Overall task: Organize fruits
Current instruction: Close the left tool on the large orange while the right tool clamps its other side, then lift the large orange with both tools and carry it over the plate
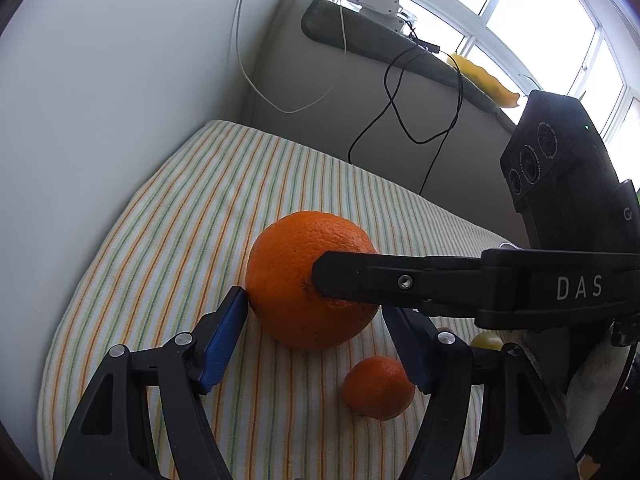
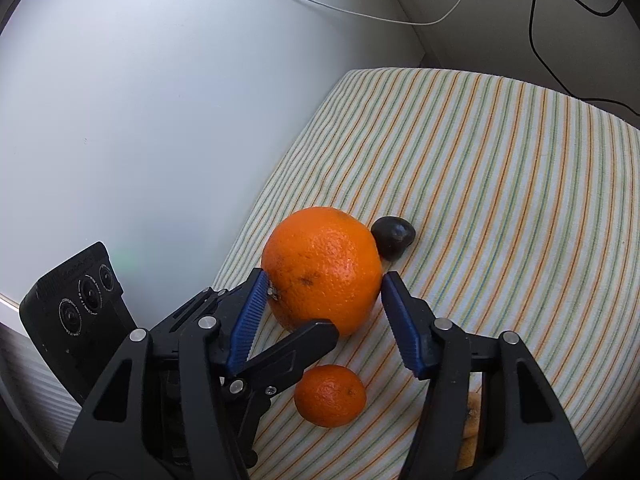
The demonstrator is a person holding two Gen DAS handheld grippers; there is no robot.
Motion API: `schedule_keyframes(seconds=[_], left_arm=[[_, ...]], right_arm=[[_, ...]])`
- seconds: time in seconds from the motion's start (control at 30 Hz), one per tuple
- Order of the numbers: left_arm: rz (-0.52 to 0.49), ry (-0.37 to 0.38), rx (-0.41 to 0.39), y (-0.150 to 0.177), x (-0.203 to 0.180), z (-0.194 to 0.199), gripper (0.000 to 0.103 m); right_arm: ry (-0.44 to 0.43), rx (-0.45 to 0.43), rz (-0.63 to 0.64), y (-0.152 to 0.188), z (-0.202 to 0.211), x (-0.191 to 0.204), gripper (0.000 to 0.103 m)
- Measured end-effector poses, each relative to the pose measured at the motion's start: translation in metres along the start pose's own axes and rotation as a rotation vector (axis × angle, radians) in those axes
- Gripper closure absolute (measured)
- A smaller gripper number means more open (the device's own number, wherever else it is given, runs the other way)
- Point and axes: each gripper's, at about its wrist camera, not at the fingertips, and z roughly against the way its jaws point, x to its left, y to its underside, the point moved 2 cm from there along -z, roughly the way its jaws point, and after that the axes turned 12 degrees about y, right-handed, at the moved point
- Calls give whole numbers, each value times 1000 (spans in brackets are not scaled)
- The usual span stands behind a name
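A large orange (image 1: 308, 284) (image 2: 324, 268) is held above the striped cloth (image 1: 200, 200) (image 2: 500, 180). My left gripper (image 1: 316, 312) has its blue pads against the orange's two sides. My right gripper (image 2: 326, 292) also brackets it; its left pad touches the orange and its right pad stands at the orange's edge. Each gripper's finger crosses the other's view. A small mandarin (image 1: 378, 388) (image 2: 330, 396) lies on the cloth below. A dark plum-like fruit (image 2: 393, 237) lies behind the orange. A yellow-green fruit (image 1: 486, 340) peeks out at the right.
A white wall stands at the left. A grey ledge (image 1: 400, 52) with cables, a white device and a yellow object (image 1: 486, 80) runs under the window. Something brownish (image 2: 470, 420) lies at the cloth's lower right.
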Motion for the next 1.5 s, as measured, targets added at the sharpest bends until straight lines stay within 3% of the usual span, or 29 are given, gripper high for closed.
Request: schedule_keyframes(seconds=[0.37,0.73,1.5], left_arm=[[-32,-9,-43,-1,-22,18,34],[-100,15,-76,-8,-71,25,34],[-222,171,-32,-12,-201,-45,34]], right_arm=[[-23,-42,13,11,34,1,42],[-36,-106,-1,24,87,-18,42],[49,-233,-127,52,206,-136,42]])
